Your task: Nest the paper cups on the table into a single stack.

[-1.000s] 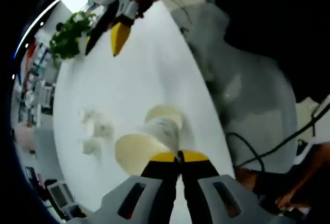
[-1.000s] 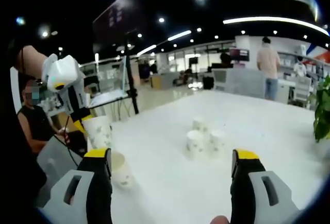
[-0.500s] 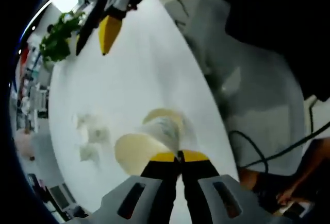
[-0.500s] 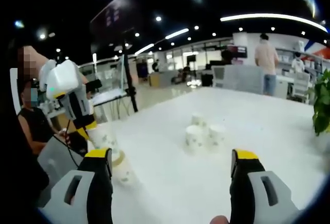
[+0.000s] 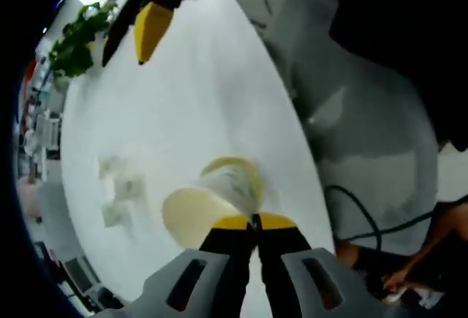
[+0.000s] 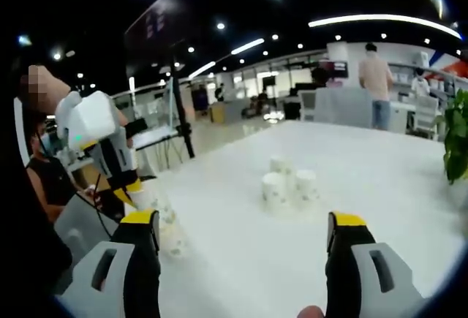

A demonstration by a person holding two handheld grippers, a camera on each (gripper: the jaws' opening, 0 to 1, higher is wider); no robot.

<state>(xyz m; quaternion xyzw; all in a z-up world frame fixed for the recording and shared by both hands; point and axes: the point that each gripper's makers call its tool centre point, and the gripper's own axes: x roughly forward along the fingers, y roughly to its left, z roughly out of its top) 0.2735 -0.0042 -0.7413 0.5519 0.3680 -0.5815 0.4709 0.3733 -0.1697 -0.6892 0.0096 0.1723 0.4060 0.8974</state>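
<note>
My left gripper [image 5: 253,222] is shut on the rim of a paper cup [image 5: 196,216], which it holds tilted with the mouth toward the camera. That cup's base sits at or in the mouth of a second cup [image 5: 235,174] standing near the table edge. In the right gripper view the left gripper [image 6: 130,184] presses this held cup [image 6: 150,201] down onto the lower cup [image 6: 172,240]. A cluster of three upside-down cups [image 6: 287,186] stands mid-table, blurred in the left gripper view [image 5: 115,186]. My right gripper [image 6: 243,223] hovers open over the white table [image 6: 380,186] with nothing between its fingers; its yellow fingertip [image 5: 150,29] shows.
A green plant [image 6: 457,135] stands at the table's far end, also visible in the left gripper view [image 5: 73,47]. The table edge [image 5: 292,128] runs close to the two cups, and a black cable [image 5: 358,212] lies on the floor beyond. A seated person [image 6: 51,179] is at the left.
The left gripper has brought its held cup down from above the standing cup onto its mouth. The right gripper stays open and has hardly moved.
</note>
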